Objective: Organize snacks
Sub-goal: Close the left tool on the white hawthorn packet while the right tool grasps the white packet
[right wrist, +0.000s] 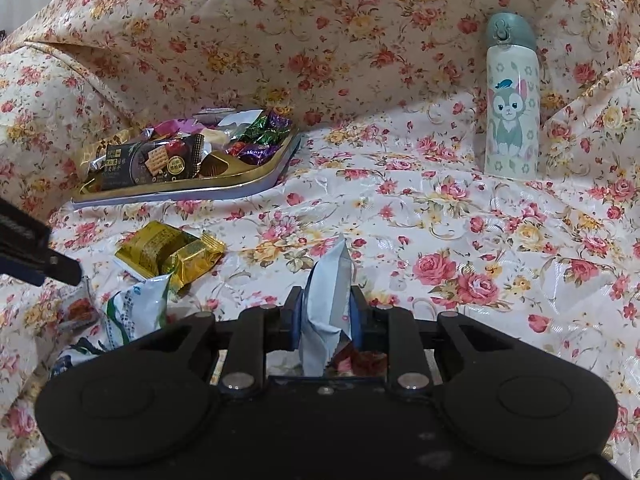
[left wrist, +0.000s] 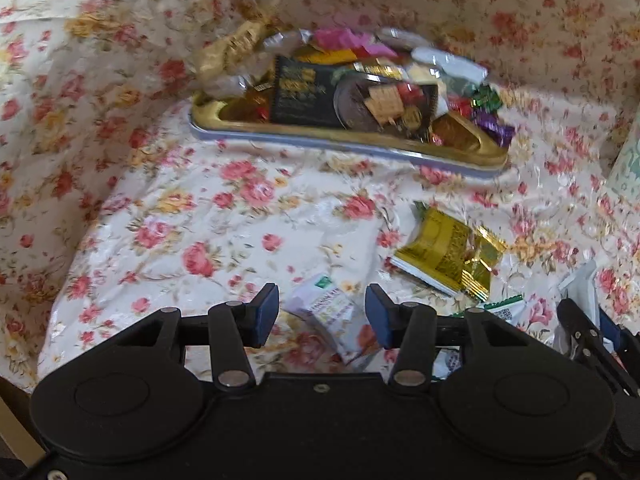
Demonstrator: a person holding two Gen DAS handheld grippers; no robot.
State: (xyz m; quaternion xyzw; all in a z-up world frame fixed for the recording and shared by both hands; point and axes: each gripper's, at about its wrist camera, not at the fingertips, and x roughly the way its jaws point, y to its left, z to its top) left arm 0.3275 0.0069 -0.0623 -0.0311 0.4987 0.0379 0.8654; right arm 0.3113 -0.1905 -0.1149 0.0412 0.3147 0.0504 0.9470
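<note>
A gold tray piled with wrapped snacks sits at the back of the flowered cloth. My left gripper is open, its jaws on either side of a small white snack packet lying on the cloth. A gold snack packet lies loose in front of the tray. A white-and-green packet lies beside it. My right gripper is shut on a pale blue-white snack packet, held upright above the cloth; it shows at the right edge of the left wrist view.
A white bottle with a cartoon cat and grey-green cap stands at the back right. The flowered cloth rises in folds behind and to the left. The left gripper's body shows at the left edge of the right wrist view.
</note>
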